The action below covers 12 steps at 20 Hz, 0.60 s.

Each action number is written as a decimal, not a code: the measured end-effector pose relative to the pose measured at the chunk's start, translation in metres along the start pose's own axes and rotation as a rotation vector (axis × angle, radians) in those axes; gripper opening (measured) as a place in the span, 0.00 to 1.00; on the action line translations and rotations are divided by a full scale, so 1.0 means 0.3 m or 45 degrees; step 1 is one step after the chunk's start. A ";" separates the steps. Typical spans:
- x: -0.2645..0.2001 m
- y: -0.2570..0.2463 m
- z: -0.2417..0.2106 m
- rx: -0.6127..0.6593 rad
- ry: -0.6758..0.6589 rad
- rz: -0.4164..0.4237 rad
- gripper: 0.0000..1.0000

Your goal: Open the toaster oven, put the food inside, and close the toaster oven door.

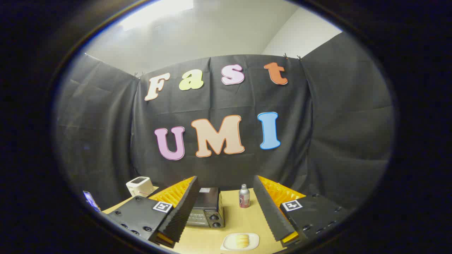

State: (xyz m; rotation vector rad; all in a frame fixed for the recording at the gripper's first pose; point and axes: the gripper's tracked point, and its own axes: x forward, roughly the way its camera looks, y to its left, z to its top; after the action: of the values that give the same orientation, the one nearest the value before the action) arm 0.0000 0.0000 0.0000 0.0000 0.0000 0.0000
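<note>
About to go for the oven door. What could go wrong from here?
1. The can stands just right of the oven; a wide approach may topple it.
2. The plate of food lies in front of the oven, so a dropping door might hit it.
3. The open gripper is high and the left finger hides part of the oven.

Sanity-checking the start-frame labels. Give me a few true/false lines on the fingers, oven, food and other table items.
1. The fingers are spread apart and hold nothing. True.
2. The toaster oven has its door hanging open. False: the door looks shut.
3. The food sits on a white plate on the table, nearer than the oven. True.
4. A can lies tipped over beside the oven. False: it stands upright.
5. A white toaster stands beyond the left finger. True.
</note>
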 end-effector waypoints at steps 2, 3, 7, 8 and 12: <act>-0.003 -0.002 0.002 -0.022 0.005 -0.013 0.97; -0.001 0.005 0.001 -0.021 0.010 -0.008 0.97; 0.005 0.015 -0.001 -0.013 0.003 0.003 0.97; 0.005 0.016 -0.003 -0.019 0.001 -0.003 0.97; 0.021 0.042 -0.014 -0.032 0.011 0.011 0.97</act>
State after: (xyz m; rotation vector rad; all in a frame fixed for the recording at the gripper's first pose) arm 0.0062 0.0126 -0.0042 -0.0249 0.0087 0.0090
